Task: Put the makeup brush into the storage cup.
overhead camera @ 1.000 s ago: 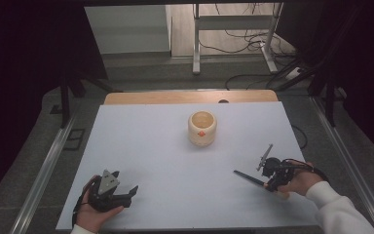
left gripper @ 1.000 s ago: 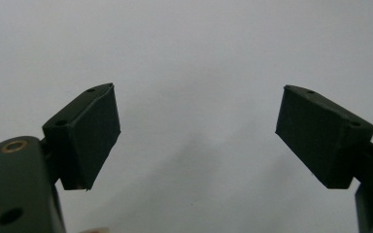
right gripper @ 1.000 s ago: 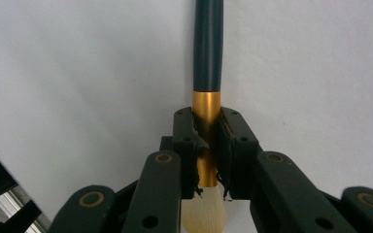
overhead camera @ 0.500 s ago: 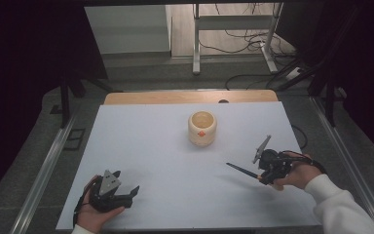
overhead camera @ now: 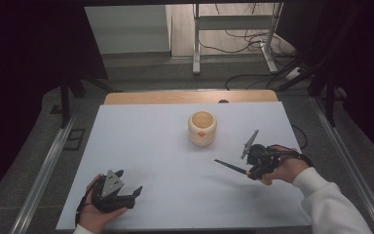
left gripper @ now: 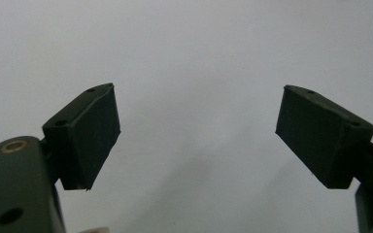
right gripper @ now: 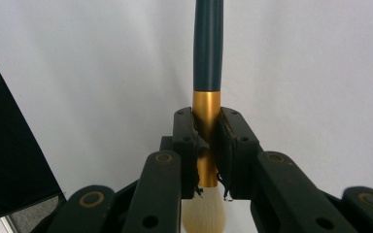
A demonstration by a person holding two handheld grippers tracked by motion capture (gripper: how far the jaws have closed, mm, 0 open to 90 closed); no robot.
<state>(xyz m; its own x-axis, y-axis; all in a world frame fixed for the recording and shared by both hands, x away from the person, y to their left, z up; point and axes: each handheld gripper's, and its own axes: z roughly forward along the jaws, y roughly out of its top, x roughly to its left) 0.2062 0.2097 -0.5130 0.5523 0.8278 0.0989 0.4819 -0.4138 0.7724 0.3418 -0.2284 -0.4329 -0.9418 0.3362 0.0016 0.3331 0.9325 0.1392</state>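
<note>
The right gripper [right gripper: 207,145] pinches a makeup brush [right gripper: 208,58] by its gold ferrule above the white table [overhead camera: 146,146], near the cream cup [overhead camera: 202,127], while the left gripper [left gripper: 196,131] rests with its jaws spread wide.

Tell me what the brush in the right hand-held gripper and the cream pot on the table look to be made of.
Dark-handled brush with gold band: the handle is smooth, slightly glossy, perhaps lacquered wood or plastic; the band shines like brushed metal; the pale bristle tuft looks soft, fibre type unclear. Round cream pot with an orange mark: matte, thick-walled, likely ceramic or moulded plastic.
</note>
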